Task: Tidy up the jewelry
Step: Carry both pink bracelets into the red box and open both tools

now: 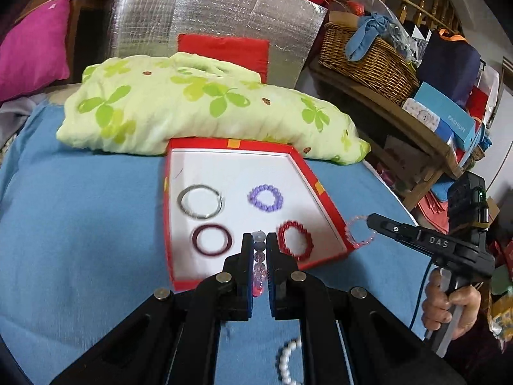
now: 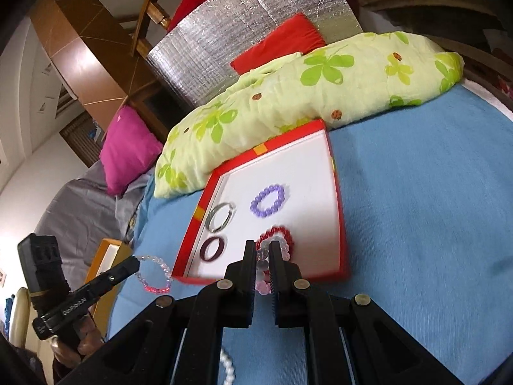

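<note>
A red tray with a white floor lies on the blue cloth. It holds a silver bangle, a dark red bangle, a purple bead bracelet and a red bead bracelet. My left gripper is shut on a pink-to-clear bead bracelet, held above the tray's near edge. My right gripper is shut on a clear pink bead bracelet by the tray's right rim.
A white pearl bracelet lies on the blue cloth below the grippers. A green clover-print pillow borders the tray's far side. A wicker basket and boxes crowd a wooden shelf at right. An orange box sits left.
</note>
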A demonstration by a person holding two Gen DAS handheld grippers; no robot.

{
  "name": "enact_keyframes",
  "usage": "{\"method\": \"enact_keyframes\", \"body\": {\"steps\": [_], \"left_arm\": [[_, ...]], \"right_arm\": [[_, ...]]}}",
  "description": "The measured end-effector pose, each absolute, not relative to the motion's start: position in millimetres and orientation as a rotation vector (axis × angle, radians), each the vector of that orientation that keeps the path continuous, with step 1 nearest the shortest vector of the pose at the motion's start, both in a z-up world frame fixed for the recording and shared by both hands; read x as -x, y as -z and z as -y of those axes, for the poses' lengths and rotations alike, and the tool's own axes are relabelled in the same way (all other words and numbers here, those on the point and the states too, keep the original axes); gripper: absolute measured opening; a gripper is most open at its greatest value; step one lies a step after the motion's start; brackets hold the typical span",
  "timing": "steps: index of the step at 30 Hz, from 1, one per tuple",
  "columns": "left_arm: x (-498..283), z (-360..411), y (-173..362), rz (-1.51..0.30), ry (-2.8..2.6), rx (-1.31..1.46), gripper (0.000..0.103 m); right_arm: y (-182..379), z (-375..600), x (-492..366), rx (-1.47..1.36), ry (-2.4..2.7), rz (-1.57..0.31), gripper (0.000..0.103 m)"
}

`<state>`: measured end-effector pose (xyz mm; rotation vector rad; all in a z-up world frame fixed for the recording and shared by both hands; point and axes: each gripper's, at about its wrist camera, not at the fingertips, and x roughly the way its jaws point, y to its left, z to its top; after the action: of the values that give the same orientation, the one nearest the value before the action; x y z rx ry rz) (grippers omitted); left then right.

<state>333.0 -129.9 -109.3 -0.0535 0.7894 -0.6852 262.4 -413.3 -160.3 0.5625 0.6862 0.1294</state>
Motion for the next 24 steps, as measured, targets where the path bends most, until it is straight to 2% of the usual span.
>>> {"method": "enact_keyframes", "body": {"steps": [17, 24], "left_arm": [[-476, 209, 123, -0.857, 0.607, -0.100, 0.008], [-515, 228, 140, -0.875, 0.575, -0.114, 0.008]], "right_arm": [[172, 437, -409, -0.578, -0.081, -0.758, 0.009], [202, 438, -452, -0.740, -0.116, -0.766, 0.009]]}}
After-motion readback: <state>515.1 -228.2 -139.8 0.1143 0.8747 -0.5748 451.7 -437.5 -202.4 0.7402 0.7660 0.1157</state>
